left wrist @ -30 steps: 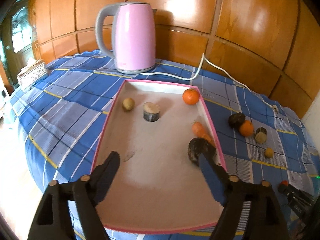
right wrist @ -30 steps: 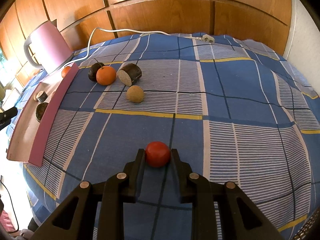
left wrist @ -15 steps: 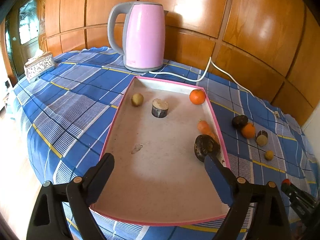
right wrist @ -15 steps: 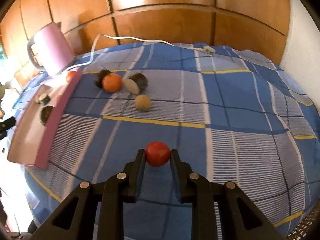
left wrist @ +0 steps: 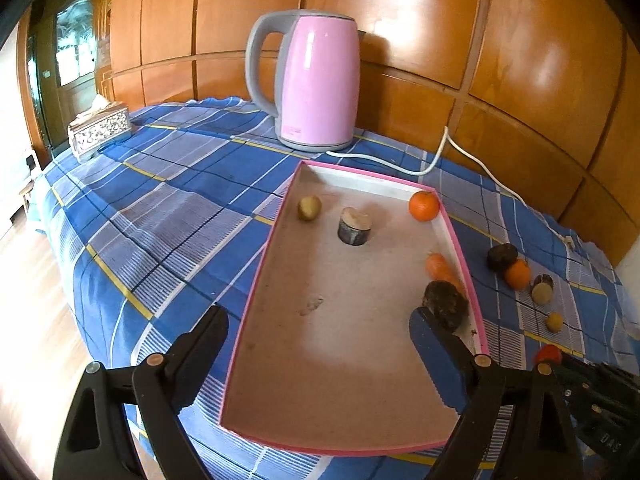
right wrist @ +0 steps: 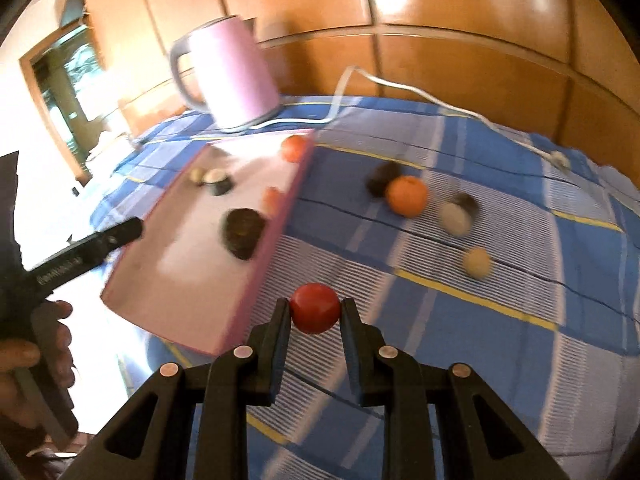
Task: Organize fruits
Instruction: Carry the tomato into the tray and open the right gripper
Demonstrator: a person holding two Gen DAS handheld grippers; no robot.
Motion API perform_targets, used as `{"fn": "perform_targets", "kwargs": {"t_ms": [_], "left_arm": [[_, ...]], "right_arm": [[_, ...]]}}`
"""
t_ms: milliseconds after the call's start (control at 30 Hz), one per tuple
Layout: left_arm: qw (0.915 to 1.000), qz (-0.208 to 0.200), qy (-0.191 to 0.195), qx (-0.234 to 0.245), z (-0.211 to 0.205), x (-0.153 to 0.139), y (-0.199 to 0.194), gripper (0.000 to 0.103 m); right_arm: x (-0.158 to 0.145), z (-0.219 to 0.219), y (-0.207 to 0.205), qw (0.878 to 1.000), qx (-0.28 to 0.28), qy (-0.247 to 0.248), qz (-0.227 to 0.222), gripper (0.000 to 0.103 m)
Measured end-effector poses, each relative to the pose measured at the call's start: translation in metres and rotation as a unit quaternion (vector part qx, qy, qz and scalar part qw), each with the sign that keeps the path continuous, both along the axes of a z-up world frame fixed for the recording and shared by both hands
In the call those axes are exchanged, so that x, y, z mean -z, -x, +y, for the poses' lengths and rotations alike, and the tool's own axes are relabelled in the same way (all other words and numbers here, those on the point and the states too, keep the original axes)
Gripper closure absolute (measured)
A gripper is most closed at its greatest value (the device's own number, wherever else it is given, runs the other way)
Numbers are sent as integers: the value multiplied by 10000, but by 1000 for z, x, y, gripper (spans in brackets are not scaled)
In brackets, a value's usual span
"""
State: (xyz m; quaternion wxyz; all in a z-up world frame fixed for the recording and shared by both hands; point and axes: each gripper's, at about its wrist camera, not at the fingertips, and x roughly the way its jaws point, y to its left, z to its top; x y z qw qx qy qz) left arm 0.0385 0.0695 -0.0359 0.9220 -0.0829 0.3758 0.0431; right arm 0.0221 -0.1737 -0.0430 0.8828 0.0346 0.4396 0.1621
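My right gripper (right wrist: 315, 309) is shut on a small red fruit (right wrist: 315, 307) and holds it above the blue checked cloth, just right of the pink-rimmed tray (right wrist: 276, 236). In the left wrist view that fruit (left wrist: 548, 354) shows at the lower right. My left gripper (left wrist: 320, 320) stands open over the tray's (left wrist: 256, 276) near half with nothing between its fingers. A dark round fruit (left wrist: 446, 304) lies by its right finger. The tray also holds an orange (left wrist: 424, 206), a cut stump piece (left wrist: 354, 226), a yellowish fruit (left wrist: 309, 207) and a carrot-like piece (left wrist: 438, 266).
On the cloth right of the tray lie a dark fruit (right wrist: 382, 176), an orange (right wrist: 406, 196), a cut dark piece (right wrist: 458, 216) and a small yellow fruit (right wrist: 476, 262). A pink kettle (left wrist: 316, 80) with a white cord (left wrist: 440, 160) stands behind. A tissue box (left wrist: 100, 130) is far left.
My right gripper has carried the red fruit up and left, close to the tray. The left gripper's jaws have widened a little and it has drawn back from the dark fruit.
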Motion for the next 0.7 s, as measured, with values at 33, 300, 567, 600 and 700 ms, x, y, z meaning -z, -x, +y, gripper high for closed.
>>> {"fn": "perform_targets", "kwargs": {"t_ms": [33, 300, 567, 600, 700], "left_arm": [[10000, -2, 13, -13, 1, 0, 0, 11], [9999, 41, 101, -87, 11, 2, 0, 9], [9991, 44, 107, -406, 33, 3, 1, 9], [9990, 53, 96, -426, 35, 4, 1, 9], [9989, 91, 101, -438, 37, 7, 0, 9]], "right_arm": [[-1, 7, -3, 10000, -88, -40, 21, 78], [-13, 63, -28, 9974, -707, -138, -22, 78], [-25, 97, -59, 9969, -695, -298, -205, 65], [-25, 97, -61, 9972, -654, -317, -188, 65], [-23, 93, -59, 9977, -564, -353, -158, 63]]}}
